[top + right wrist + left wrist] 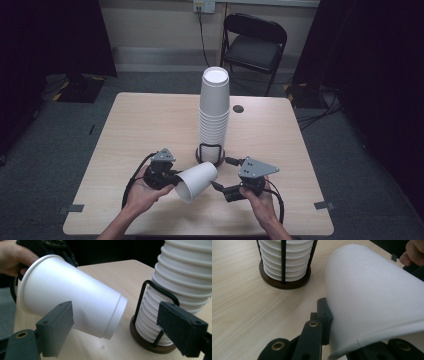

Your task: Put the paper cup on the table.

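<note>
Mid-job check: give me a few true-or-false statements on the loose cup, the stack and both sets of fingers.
1. The left gripper grips the loose cup at its rim. True.
2. The loose cup stands upright on the table. False: it lies tilted on its side, held above the table.
3. The cup stack sits in a black wire holder with a dark round base. True.
4. The right gripper is shut on the cup. False: its fingers stand apart, one beside the cup, one in front of the stack.
5. The stack has toppled. False: it stands upright.
</note>
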`<move>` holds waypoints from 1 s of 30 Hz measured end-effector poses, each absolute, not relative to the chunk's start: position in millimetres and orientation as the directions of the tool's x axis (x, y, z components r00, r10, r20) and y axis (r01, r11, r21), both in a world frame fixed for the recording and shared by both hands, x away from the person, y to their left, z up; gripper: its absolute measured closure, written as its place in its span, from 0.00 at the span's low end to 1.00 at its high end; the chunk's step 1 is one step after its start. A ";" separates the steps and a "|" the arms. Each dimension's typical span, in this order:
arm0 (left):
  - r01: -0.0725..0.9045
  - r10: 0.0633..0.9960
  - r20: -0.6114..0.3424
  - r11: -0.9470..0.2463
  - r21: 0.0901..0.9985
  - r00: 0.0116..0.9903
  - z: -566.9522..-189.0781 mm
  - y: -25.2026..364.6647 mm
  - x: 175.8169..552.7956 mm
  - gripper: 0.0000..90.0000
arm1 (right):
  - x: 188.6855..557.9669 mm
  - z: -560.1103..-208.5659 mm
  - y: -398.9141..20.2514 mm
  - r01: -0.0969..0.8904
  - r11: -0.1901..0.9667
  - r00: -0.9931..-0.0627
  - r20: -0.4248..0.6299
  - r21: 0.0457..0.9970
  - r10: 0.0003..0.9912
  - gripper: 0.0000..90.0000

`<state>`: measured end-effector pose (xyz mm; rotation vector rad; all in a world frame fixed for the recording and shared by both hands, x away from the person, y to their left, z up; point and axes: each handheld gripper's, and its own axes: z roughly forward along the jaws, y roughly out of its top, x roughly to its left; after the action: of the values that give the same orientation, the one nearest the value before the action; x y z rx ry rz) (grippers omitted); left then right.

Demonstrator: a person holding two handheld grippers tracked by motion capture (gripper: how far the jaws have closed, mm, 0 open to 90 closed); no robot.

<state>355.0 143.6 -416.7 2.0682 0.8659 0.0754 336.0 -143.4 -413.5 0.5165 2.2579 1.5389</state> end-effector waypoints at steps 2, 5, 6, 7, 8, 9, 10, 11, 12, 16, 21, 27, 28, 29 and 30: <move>0.554 0.604 -0.256 -0.378 0.742 0.755 -416.4 143.8 355.6 0.97 | 334.3 -413.2 -141.8 0.074 0.364 -0.880 -0.111 0.928 0.462 0.15; 0.557 0.604 -0.251 -0.394 0.731 0.757 -415.5 142.7 356.1 0.97 | 332.0 -414.3 -139.5 0.044 0.404 -0.886 -0.152 0.914 0.439 0.15; 0.559 0.606 -0.247 -0.402 0.726 0.756 -415.4 141.3 356.6 0.97 | 331.3 -414.7 -138.7 0.031 0.416 -0.886 -0.168 0.909 0.433 0.15; 0.558 0.603 -0.243 -0.412 0.721 0.760 -415.0 140.4 357.4 0.96 | 330.5 -414.9 -137.6 0.014 0.432 -0.886 -0.189 0.902 0.424 0.15; 0.563 0.599 -0.248 -0.420 0.712 0.761 -414.6 139.5 358.5 0.96 | 329.6 -414.7 -136.3 -0.001 0.455 -0.886 -0.212 0.891 0.413 0.15; 0.559 0.595 -0.244 -0.427 0.710 0.765 -414.0 138.6 359.0 0.96 | 329.0 -414.5 -135.1 -0.018 0.472 -0.887 -0.232 0.881 0.399 0.15; 0.557 0.590 -0.246 -0.430 0.710 0.769 -413.1 137.9 359.9 0.96 | 328.6 -414.5 -133.9 -0.030 0.485 -0.889 -0.245 0.874 0.386 0.15; 0.557 0.584 -0.250 -0.436 0.707 0.773 -411.9 137.4 360.6 0.96 | 328.4 -414.4 -132.8 -0.037 0.498 -0.893 -0.253 0.867 0.373 0.15; 0.553 0.578 -0.247 -0.441 0.707 0.777 -409.8 137.4 361.0 0.96 | 328.0 -414.5 -131.5 -0.041 0.511 -0.894 -0.260 0.858 0.364 0.15; 0.560 0.564 -0.255 -0.471 0.682 0.785 -403.4 137.0 366.3 0.96 | 327.9 -414.6 -127.9 -0.069 0.533 -0.885 -0.299 0.843 0.358 0.15; 0.578 0.577 -0.255 -0.488 0.654 0.776 -399.3 131.7 371.0 0.96 | 330.6 -412.6 -126.4 -0.112 0.554 -0.891 -0.331 0.825 0.312 0.15; 0.576 0.563 -0.242 -0.547 0.607 0.790 -396.9 120.9 376.3 0.96 | 329.0 -412.2 -123.1 -0.134 0.585 -0.884 -0.363 0.800 0.294 0.15; 0.577 0.557 -0.248 -0.554 0.600 0.793 -396.2 119.1 377.1 0.96 | 328.9 -412.8 -122.3 -0.138 0.588 -0.887 -0.363 0.797 0.284 0.15; 0.578 0.555 -0.252 -0.553 0.599 0.793 -395.8 117.1 377.4 0.96 | 328.3 -413.6 -121.3 -0.142 0.596 -0.889 -0.367 0.790 0.274 0.15; 0.577 0.554 -0.249 -0.560 0.595 0.795 -394.9 115.3 378.0 0.96 | 327.3 -414.5 -120.0 -0.150 0.609 -0.886 -0.379 0.779 0.267 0.15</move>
<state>378.0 115.3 -394.9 2.2953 0.8319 -0.0428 327.3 -120.0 -414.5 0.0928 2.3721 1.2090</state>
